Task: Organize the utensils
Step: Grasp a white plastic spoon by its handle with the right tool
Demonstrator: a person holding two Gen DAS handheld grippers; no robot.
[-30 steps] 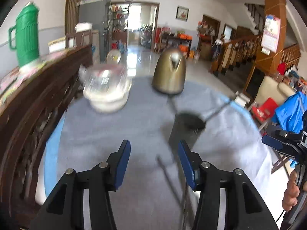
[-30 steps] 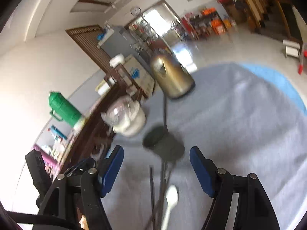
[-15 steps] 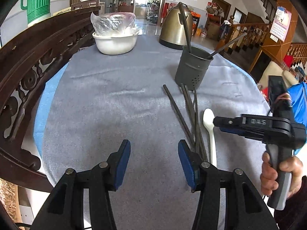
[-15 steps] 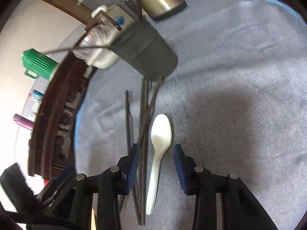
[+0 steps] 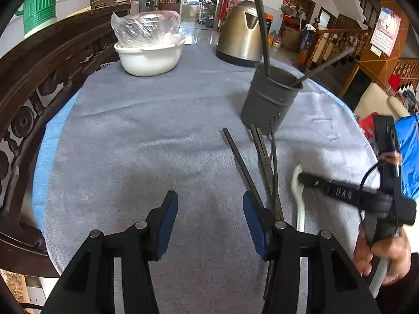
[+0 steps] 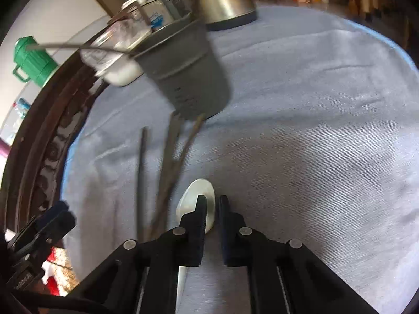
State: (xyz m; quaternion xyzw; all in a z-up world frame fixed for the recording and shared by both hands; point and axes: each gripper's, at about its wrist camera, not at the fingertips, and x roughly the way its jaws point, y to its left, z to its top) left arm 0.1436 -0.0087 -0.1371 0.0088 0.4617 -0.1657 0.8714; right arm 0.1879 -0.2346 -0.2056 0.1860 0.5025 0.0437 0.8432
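A grey perforated utensil holder (image 5: 269,104) (image 6: 188,78) stands on the grey tablecloth with two dark chopsticks leaning in it. Several more dark chopsticks (image 5: 241,162) (image 6: 142,183) lie in front of it. Right of them lies a white spoon (image 5: 301,214) (image 6: 193,196). My right gripper (image 6: 212,198) (image 5: 301,176) is low over the spoon, its jaws closing to a narrow gap with the spoon's neck between the pads. My left gripper (image 5: 209,209) is open with only cloth between its fingers. Its right finger covers the near ends of the chopsticks.
A brass-coloured kettle (image 5: 241,36) and a white bowl covered in plastic wrap (image 5: 149,57) stand at the table's far side. A carved dark wooden chair back (image 5: 39,65) curves along the left edge, with a green thermos (image 5: 39,5) beyond. A hand (image 5: 382,256) holds the right gripper.
Both grippers have come down toward the table. The right gripper's jaws have narrowed from wide apart to a slim gap at the spoon. The left jaws kept the same width.
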